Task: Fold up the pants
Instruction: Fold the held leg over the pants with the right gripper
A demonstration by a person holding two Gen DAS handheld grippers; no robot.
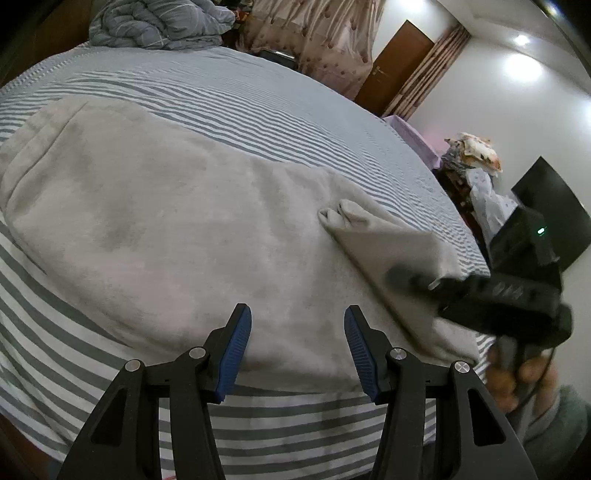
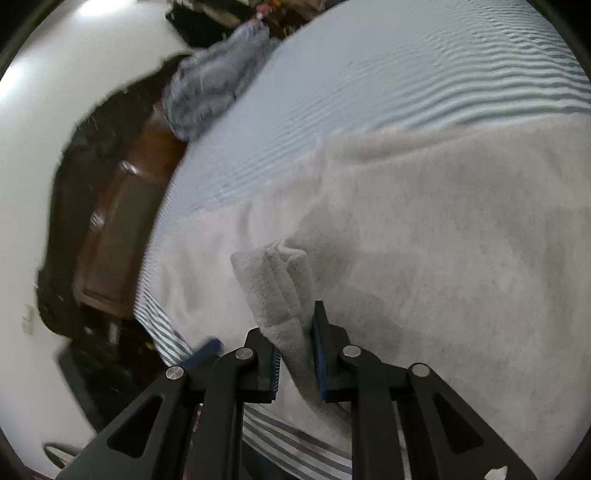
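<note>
We see the grey pants (image 1: 155, 229) spread flat across a bed covered by a grey-and-white striped sheet (image 1: 258, 96). In the left wrist view our left gripper (image 1: 297, 354) hangs over the near edge of the pants with its blue-padded jaws standing well apart and nothing between them. The same view shows what the other camera cannot: our right gripper (image 1: 397, 276) seen from the side, blurred, reaching in from the right with a folded end of the pants draped over its tip. It also shows the hand (image 1: 524, 376) that carries it, a rumpled blue quilt (image 1: 159, 26) at the far end of the bed, a brown door (image 1: 395, 66) and patterned curtains (image 1: 317, 40).

The right wrist view gives us the grip itself. There our right gripper (image 2: 295, 350) has its jaws close together, with a bunched fold of the pants (image 2: 280, 280) caught between the blue pads and rising in front of them. No earlier picture is given, so we say only that the cloth sits between the pads and fills the narrow gap. This view is smeared, yet it shows the bed's side edge, brown wooden furniture (image 2: 122, 221) beside it, and a blurred blue pad (image 2: 208, 349) low at the left, which we take for our left gripper.
</note>
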